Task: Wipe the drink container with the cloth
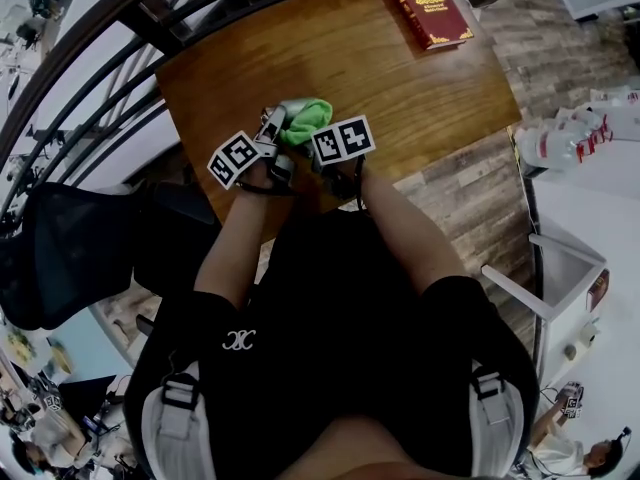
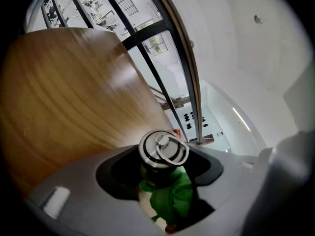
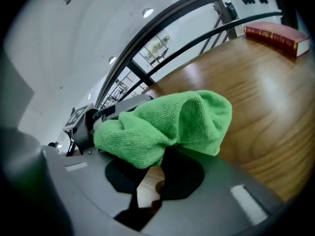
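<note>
The drink container is a steel bottle point(image 2: 163, 153) with a ring-topped cap, and my left gripper point(image 2: 160, 170) is shut on it just below that cap. In the head view the bottle point(image 1: 275, 119) lies tilted over the near edge of the wooden table point(image 1: 400, 88). My right gripper point(image 3: 157, 167) is shut on a bunched green cloth point(image 3: 170, 126), pressed against the bottle's side. The cloth point(image 1: 308, 120) shows between the two marker cubes, with the left gripper point(image 1: 274, 138) and right gripper point(image 1: 322, 140) close together. Most of the bottle's body is hidden.
A red book point(image 1: 428, 8) lies at the table's far right corner. Dark curved railings point(image 1: 120, 38) run behind the table. A black chair point(image 1: 60, 258) stands at the left. A white table point(image 1: 590, 178) with plastic bottles point(image 1: 565, 138) stands at the right.
</note>
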A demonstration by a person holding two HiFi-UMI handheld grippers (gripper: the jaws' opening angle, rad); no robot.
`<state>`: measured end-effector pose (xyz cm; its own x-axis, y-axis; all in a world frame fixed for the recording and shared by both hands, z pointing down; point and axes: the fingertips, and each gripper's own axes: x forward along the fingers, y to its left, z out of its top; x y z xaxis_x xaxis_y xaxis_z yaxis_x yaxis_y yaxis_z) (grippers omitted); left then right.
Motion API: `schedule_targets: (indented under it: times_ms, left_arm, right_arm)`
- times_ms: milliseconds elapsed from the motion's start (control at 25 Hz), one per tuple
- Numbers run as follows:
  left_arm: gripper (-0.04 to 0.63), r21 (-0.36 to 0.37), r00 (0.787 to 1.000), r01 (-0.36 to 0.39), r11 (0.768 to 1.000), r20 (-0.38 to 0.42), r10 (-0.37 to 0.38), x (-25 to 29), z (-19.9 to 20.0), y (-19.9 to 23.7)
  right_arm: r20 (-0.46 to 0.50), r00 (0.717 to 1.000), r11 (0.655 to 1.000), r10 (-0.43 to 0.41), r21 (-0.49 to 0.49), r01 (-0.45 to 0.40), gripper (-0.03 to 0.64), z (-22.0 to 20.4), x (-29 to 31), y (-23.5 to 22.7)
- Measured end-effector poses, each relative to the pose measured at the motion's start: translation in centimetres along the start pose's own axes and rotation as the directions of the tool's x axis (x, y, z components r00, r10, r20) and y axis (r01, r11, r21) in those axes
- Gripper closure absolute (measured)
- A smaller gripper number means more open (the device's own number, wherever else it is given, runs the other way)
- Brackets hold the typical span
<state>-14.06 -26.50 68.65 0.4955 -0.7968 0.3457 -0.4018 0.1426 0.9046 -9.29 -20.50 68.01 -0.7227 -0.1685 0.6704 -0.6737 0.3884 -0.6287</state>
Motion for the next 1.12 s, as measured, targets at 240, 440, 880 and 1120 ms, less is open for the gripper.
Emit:
schedule_targets:
  times_ms: [240,440,880,1120]
  left_arm:
    - [0.284,0.039,0.999,0.006,0.999,-0.044,-0.005,0.0,-0.4,-0.4]
    - [0.285,0.058,0.994,0.027,0.998,-0.106,-0.021,0.0,-1.8,-0.7]
    - [0.287,0.295,0.983,0.036,0.955,-0.185,0.020,0.0,-2.8,-1.7]
    - [0.285,0.636,0.966,0.079,0.768,-0.238,0.098,0.1,-3.7,-3.4]
  right_arm:
    - [-0.067,0.996,0.997,-0.064,0.040,0.067,0.561,-2.4,1.2,-1.7]
    - [-0.074,0.986,0.983,-0.147,0.097,0.153,0.561,-3.3,1.1,-4.5]
    - [0.091,0.979,0.949,-0.183,0.276,0.152,0.561,-0.7,-2.3,-7.1]
    - [0.162,0.977,0.957,-0.141,0.276,0.092,0.563,1.1,-4.3,-6.7]
